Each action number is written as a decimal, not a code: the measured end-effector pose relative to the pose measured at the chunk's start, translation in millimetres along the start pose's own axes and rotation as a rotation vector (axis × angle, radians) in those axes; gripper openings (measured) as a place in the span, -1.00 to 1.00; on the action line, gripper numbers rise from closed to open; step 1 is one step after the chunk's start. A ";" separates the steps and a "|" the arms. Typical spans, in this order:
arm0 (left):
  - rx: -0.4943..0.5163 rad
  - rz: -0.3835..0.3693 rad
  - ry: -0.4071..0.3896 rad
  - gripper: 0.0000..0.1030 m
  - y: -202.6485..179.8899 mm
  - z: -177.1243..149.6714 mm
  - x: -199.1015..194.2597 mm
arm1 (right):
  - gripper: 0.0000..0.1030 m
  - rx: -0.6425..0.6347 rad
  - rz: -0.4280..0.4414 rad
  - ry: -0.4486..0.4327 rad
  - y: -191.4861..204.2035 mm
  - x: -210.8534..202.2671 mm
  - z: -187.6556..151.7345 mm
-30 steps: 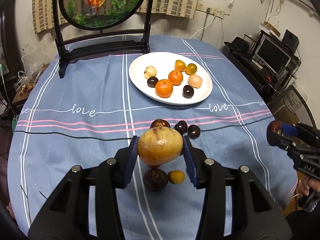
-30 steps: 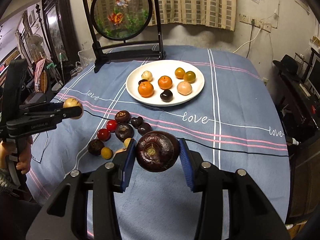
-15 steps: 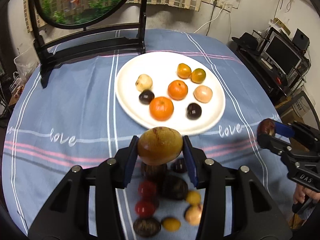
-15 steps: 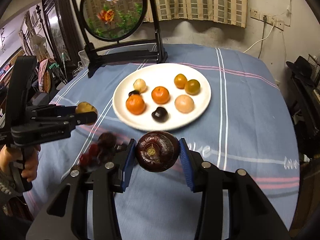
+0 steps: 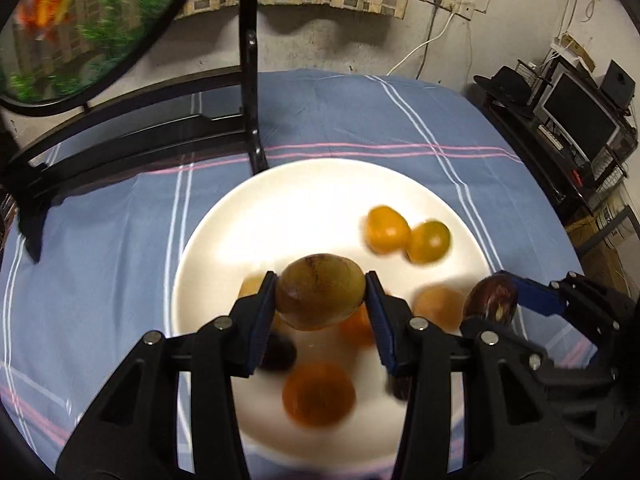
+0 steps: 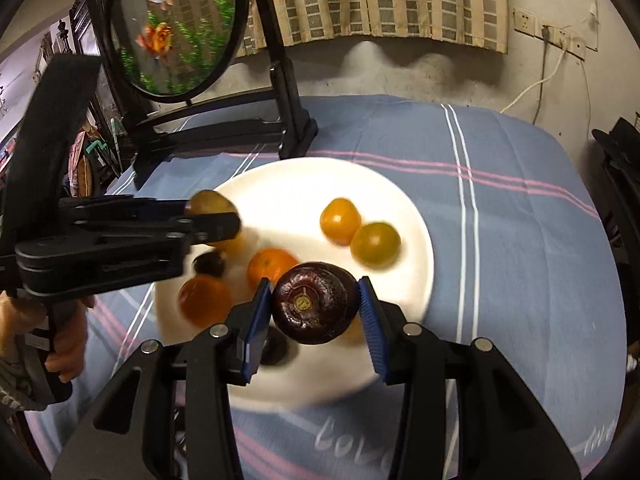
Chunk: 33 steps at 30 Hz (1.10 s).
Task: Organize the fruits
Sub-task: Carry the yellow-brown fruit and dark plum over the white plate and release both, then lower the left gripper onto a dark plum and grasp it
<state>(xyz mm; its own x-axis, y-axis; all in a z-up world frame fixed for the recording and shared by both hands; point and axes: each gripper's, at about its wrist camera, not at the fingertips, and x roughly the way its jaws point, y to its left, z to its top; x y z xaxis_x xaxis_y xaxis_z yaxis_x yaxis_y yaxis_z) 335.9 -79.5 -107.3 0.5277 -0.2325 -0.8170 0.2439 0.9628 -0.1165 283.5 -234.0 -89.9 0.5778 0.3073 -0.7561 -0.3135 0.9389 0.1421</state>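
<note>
White plate (image 5: 200,280), both grippers holding fruit

A blue striped tablecloth (image 6: 520,240) is covering the table, its white script lettering (image 6: 352,446) showing near the front edge. A black-framed round panel (image 6: 180,28) painted with goldfish is standing at the back. Checked curtains (image 6: 380,0) are hanging behind it. What is probably a monitor (image 5: 576,116) is sitting on a shelf to the right.
</note>
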 end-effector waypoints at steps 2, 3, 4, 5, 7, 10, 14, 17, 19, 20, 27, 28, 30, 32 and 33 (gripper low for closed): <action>-0.003 0.000 0.006 -0.13 1.3 8.2 14.8 | -0.15 -0.001 0.000 -0.004 -4.0 13.6 7.5; -0.006 -0.001 0.009 -0.13 2.3 11.4 21.0 | -0.15 -0.001 0.000 -0.005 -5.5 18.0 10.0; -0.008 -0.004 0.014 -0.13 3.4 14.6 28.0 | -0.15 -0.001 0.005 -0.002 -7.8 24.6 12.5; -0.010 -0.007 0.018 -0.13 4.6 16.6 32.9 | -0.15 0.003 0.014 0.003 -9.4 30.2 14.6; -0.017 -0.010 0.022 -0.12 6.4 18.4 38.1 | -0.07 0.012 0.013 0.010 -11.4 36.9 16.9; -0.035 -0.009 0.014 -0.05 9.6 18.6 38.5 | 0.26 0.011 -0.001 -0.026 -10.5 32.2 16.8; -0.061 -0.016 -0.021 0.08 16.3 17.7 21.7 | 0.26 0.007 -0.007 -0.054 -8.3 18.6 15.2; -0.075 -0.019 -0.041 0.15 21.0 10.9 -0.9 | 0.26 0.042 0.004 -0.052 -7.0 1.1 6.4; -0.079 -0.004 -0.057 0.21 25.2 -2.4 -20.7 | 0.26 0.064 0.007 -0.053 -4.2 -12.9 -4.5; -0.083 0.002 -0.056 0.21 28.0 -12.1 -30.7 | 0.26 0.075 0.009 -0.053 -1.7 -20.9 -12.3; -0.110 0.067 0.004 0.22 52.1 -102.7 -85.8 | 0.26 0.111 0.018 0.006 25.4 -68.2 -79.8; -0.117 0.074 0.014 0.22 54.9 -113.7 -91.0 | 0.26 0.116 0.018 0.015 28.3 -72.2 -87.2; -0.137 0.093 0.037 0.24 62.2 -142.2 -103.4 | 0.26 0.131 0.022 0.042 33.2 -80.1 -104.1; -0.153 0.088 0.057 0.25 66.9 -164.2 -111.8 | 0.27 0.148 0.026 0.075 39.3 -88.1 -122.1; -0.155 0.087 0.063 0.25 68.4 -172.8 -115.1 | 0.27 0.154 0.027 0.094 43.3 -92.8 -131.8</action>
<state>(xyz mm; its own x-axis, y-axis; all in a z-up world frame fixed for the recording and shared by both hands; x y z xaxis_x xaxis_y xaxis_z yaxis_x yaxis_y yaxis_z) 151.3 36.9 -118.8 0.4880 -0.1430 -0.8610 0.0685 0.9897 -0.1256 117.0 -242.4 -97.8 0.4953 0.3235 -0.8063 -0.2050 0.9454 0.2534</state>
